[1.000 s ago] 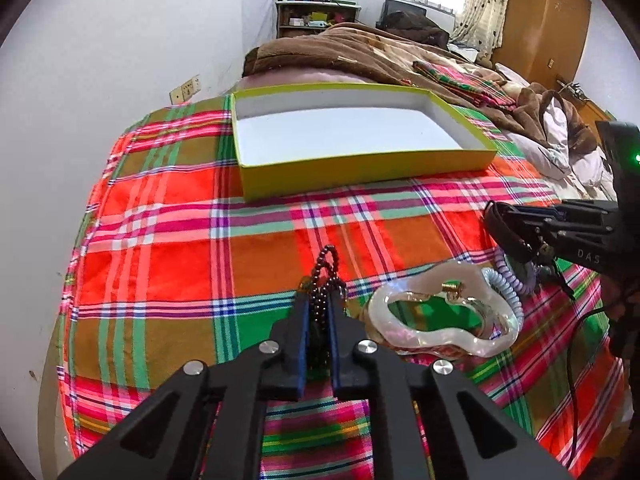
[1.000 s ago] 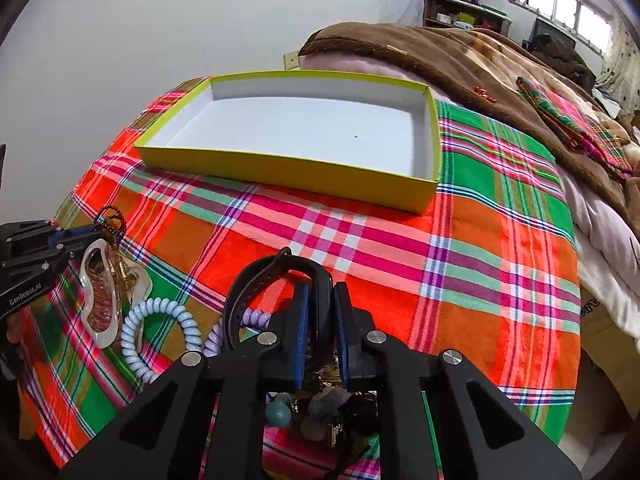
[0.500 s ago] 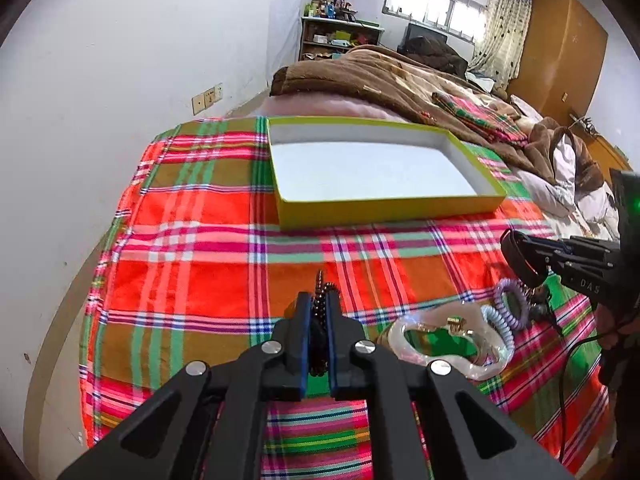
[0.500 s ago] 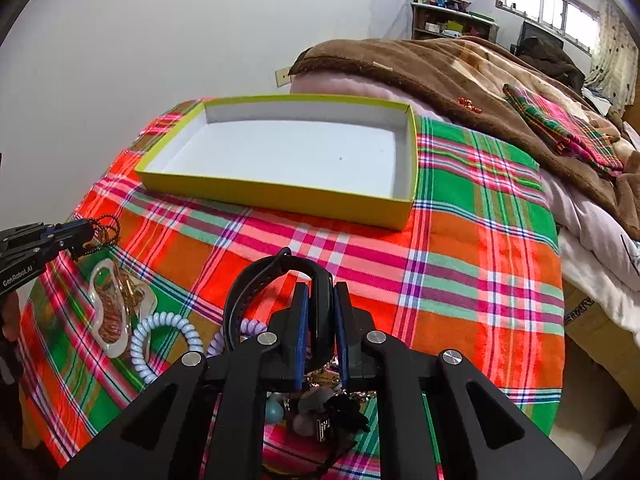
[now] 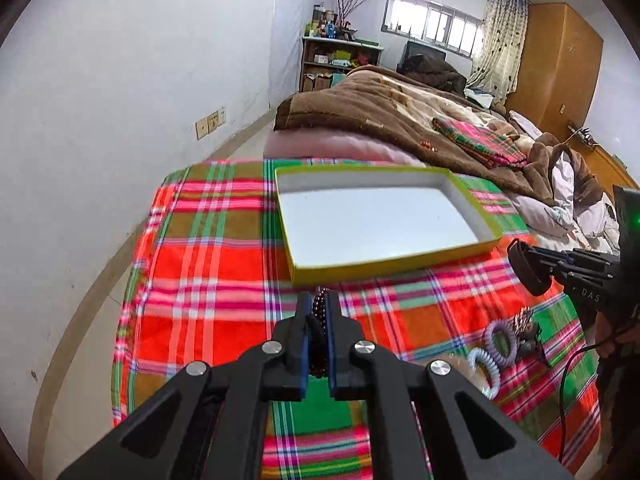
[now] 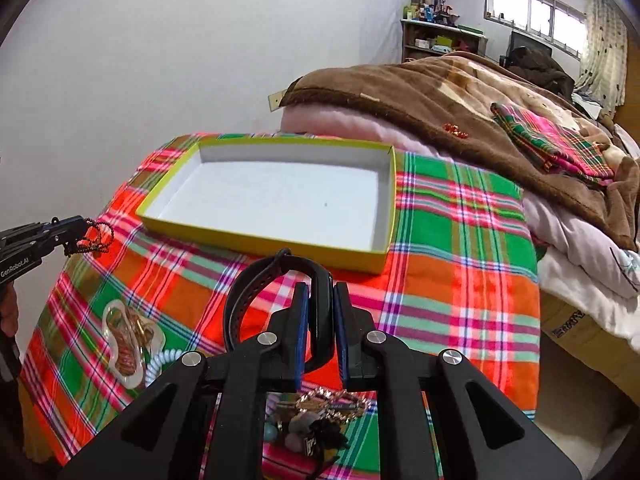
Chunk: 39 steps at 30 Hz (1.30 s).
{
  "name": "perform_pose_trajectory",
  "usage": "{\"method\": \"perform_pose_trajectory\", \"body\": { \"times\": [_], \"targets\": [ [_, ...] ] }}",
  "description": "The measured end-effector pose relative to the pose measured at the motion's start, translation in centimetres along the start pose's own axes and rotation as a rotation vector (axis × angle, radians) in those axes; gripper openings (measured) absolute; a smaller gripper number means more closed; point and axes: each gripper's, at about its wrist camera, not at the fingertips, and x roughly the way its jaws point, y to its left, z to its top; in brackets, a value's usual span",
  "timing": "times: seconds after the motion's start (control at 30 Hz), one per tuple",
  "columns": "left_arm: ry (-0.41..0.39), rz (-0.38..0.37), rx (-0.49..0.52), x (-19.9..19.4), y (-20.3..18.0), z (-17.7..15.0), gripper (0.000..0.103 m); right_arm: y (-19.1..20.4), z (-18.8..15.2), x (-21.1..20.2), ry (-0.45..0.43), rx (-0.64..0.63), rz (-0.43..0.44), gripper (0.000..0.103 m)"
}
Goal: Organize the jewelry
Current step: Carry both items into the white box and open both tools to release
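Observation:
My left gripper [image 5: 319, 304] is shut on a dark beaded bracelet [image 5: 319, 322], held above the plaid cloth just short of the near wall of the yellow-green tray [image 5: 396, 268]. In the right wrist view the left gripper [image 6: 82, 228] shows at the left edge with the beads [image 6: 96, 236] dangling. My right gripper [image 6: 320, 292] is shut on a black wristband [image 6: 280, 280], raised above the cloth in front of the tray [image 6: 264, 242]. It shows in the left wrist view [image 5: 520, 260] at the right. The tray's white floor is bare.
On the plaid cloth [image 5: 208, 280] lie a pearly shell-shaped dish [image 6: 128, 344], coil hair ties [image 5: 500, 340], and a pile of small jewelry [image 6: 320, 412] under my right gripper. A bed with a brown blanket [image 6: 460, 104] lies beyond the tray. A white wall stands to the left.
Both grippers have lifted higher and moved toward the tray, each still holding its item. The shell dish and hair ties have dropped lower and further back in both views.

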Motion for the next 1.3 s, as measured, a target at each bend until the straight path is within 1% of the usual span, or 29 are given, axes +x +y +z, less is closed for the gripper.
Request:
{"method": "perform_pose_trajectory", "body": {
  "times": [0.33,0.57,0.73,0.97,1.23,1.3],
  "targets": [
    [-0.031,-0.042,0.012,1.0,-0.6,4.3,0.007,-0.8,4.0,-0.4,-0.038,-0.004,-0.031,0.012],
    [-0.029,-0.066,-0.001,3.6,-0.6,7.1,0.007,-1.4,6.8,1.5,-0.036,0.003,-0.044,0.012],
    [-0.013,-0.074,-0.021,5.9,-0.3,8.1,0.007,-2.2,8.2,3.9,-0.013,0.023,-0.049,0.013],
    [0.017,-0.078,-0.051,9.2,0.1,9.3,0.007,-3.3,9.5,7.5,0.030,0.046,-0.080,0.012],
    [0.073,-0.072,-0.079,12.5,0.4,9.2,0.007,-3.9,10.5,10.6,0.066,0.061,-0.095,0.012],
    [0.077,-0.063,-0.070,12.9,0.3,9.2,0.007,-3.8,10.7,11.2,0.072,0.060,-0.100,0.012]
  ]
}}
